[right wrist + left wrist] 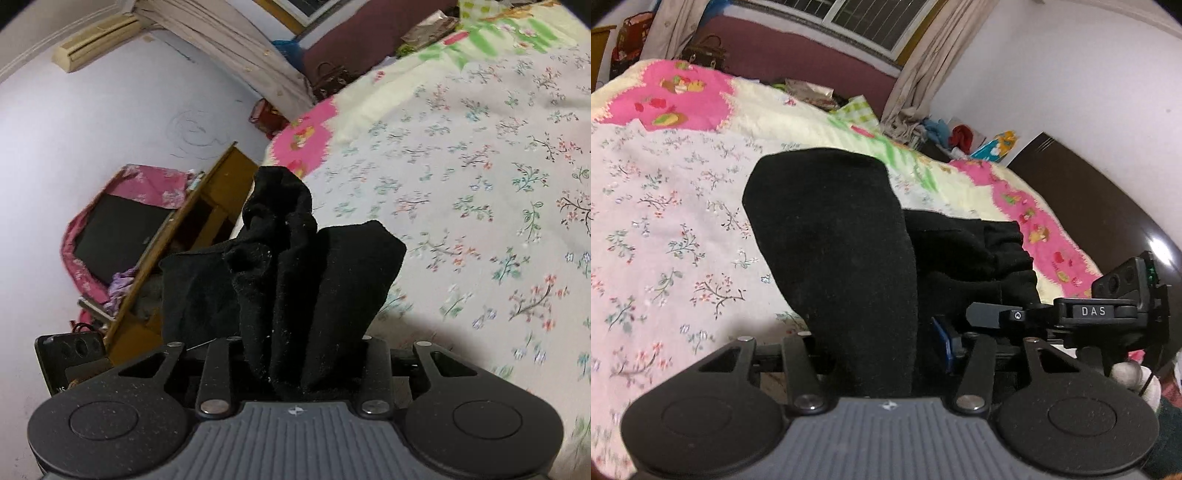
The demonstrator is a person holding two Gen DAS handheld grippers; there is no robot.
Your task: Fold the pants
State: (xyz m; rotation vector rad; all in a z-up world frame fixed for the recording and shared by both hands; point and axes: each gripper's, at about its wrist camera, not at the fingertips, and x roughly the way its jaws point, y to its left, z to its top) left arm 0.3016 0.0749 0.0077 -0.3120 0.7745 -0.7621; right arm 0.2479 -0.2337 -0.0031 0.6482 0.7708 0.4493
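Left hand-held gripper (pixel 875 354) pinches pants (pixel 831 236); right hand-held gripper (pixel 299 365) likewise (cabinet (pixel 207 206) visible only there).

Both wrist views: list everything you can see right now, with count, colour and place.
pants: one, black, held up over the bed by both grippers
bed sheet: one, white floral with pink and cream border, under the pants
curtains: beige, by the window
handbag: one, dark brown, behind the bed
air conditioner: one, cream, high on the wall
wooden cabinet: one, tan, beside the bed
screen: one, black, draped in pink cloth
left gripper: black, shut on the pants
right gripper: black, shut on the pants
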